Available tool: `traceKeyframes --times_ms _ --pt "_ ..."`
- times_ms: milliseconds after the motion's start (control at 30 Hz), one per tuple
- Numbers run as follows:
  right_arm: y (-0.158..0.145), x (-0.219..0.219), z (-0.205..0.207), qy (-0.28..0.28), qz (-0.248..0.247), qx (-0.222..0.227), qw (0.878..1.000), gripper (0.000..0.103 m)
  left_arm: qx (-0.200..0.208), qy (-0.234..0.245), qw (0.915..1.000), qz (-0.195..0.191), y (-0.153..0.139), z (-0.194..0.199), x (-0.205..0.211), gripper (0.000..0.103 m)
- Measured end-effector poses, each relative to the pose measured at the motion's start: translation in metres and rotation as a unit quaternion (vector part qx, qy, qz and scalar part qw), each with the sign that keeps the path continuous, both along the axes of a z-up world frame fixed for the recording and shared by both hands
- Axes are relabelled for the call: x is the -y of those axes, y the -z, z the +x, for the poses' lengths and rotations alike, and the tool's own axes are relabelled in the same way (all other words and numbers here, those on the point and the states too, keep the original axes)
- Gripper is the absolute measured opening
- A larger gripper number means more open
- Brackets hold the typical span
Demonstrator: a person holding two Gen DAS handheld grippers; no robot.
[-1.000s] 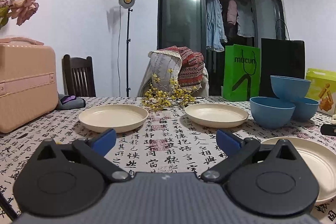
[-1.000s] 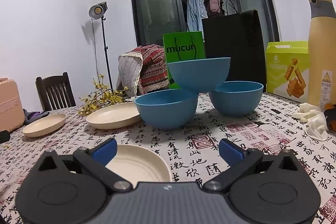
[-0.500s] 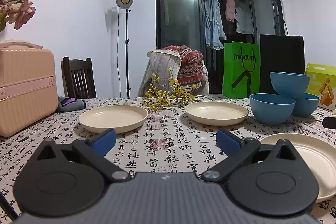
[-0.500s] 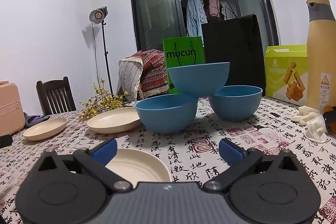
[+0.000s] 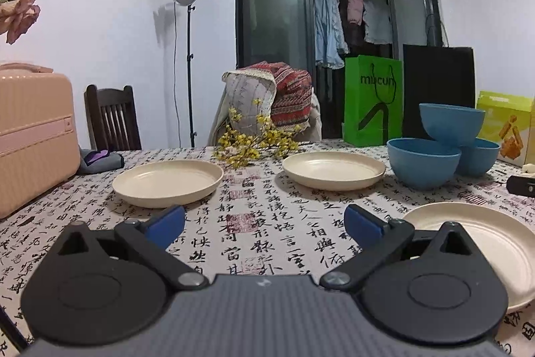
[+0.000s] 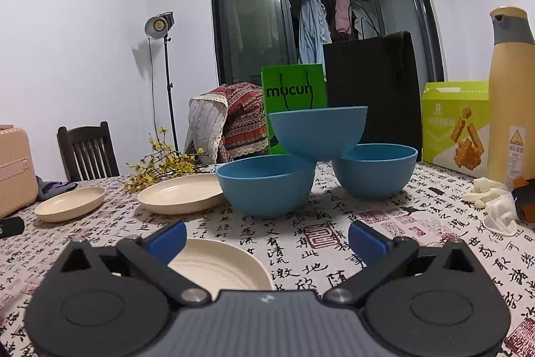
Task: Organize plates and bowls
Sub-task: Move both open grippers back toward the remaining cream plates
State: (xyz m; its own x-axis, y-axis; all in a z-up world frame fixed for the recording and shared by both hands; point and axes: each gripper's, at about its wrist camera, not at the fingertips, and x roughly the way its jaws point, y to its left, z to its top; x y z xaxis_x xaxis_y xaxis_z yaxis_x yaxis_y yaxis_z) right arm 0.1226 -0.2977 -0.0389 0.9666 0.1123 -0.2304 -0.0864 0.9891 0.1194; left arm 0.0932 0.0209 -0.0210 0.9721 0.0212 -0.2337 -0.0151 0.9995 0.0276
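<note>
Blue bowls (image 6: 267, 189), cream plates (image 5: 167, 183), black-and-white calligraphy tablecloth (image 5: 267, 223), green bag (image 5: 372, 101)

Home dining room; laundry (image 5: 329, 32); cloth-covered table (image 5: 267, 216)

Three cream plates lie flat and apart on the patterned cloth: a far-left plate (image 5: 167, 181), a middle plate (image 5: 333, 169), and a near plate (image 6: 219, 268) at the front. To the right, two blue bowls, the left bowl (image 6: 265, 184) and right bowl (image 6: 374, 169), stand upright side by side, with a top bowl (image 6: 317, 131) resting across their rims.
</note>
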Motion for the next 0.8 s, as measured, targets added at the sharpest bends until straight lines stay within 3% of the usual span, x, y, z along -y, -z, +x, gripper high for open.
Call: traceKeyframes --times_ms 233,467,633,800 --pt "-0.004 -0.009 -0.001 0.007 -0.022 -0.01 1.0 0.103 -0.005 0.012 0.9999 -0.007 -0.006 -0.004 -0.008 0.103" --pt "-0.033 -0.018 -0.004 -0.021 0.002 0.004 1.0 0.103 0.025 -0.02 0.9995 -0.009 -0.032 -0.011 -0.032 0.103" --pt "-0.05 -0.036 0.008 -0.053 0.016 0.008 0.998 0.103 0.024 -0.032 0.9988 -0.03 -0.048 -0.007 -0.058 0.103" --pt "-0.064 -0.06 0.031 -0.086 0.059 -0.012 0.994 0.103 0.002 -0.031 0.9988 -0.039 -0.056 0.005 -0.074 0.103"
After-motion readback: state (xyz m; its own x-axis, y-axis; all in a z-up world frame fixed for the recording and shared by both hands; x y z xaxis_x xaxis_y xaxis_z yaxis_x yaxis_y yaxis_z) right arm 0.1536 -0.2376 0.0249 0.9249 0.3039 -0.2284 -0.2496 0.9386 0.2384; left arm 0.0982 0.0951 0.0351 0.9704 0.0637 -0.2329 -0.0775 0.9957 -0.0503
